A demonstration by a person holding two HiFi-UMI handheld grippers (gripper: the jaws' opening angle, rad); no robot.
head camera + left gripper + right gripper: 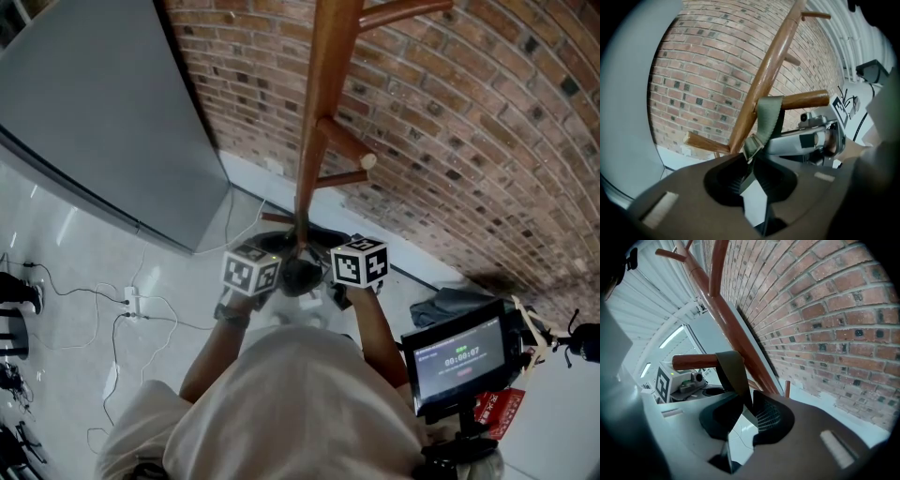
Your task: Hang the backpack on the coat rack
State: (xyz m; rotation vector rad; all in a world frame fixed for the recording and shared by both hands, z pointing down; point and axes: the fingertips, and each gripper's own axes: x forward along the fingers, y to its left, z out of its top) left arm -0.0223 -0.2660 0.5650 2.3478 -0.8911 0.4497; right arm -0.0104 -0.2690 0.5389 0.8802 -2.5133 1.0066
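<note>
Red brick wall (450, 122) behind everything. A flat grey panel (94, 112) stands at its left, with a pale glossy floor (75, 272) below. Against the wall stands the tall brown wooden coat rack (323, 94).

We see the dark backpack (302, 275) only in part, low against the rack's pole and under our two tools. Its olive-green webbing strap (769, 117) lies draped over a round wooden peg (806, 99), close to the pole and well back from the peg's free end.

Left gripper (751, 163): jaws nearly together, tips pinching the strap just below a buckle-like fitting. Right gripper (747, 409): jaws partly apart. The strap runs between them but lies slack along one side, and the ribbed pad is bare. We read that as no grip.

Step in hand, as we judge it: letting go once the pack hangs.
- Hold the strap seated toward the pole.
- Let the pack's weight settle on the peg before the left jaws part.
- Draw both tools straight back so no pad snags the webbing or drags it toward the peg's end.

Counts: one rack, four pegs in the left gripper view, one backpack, one strap over a peg, two grippers.
</note>
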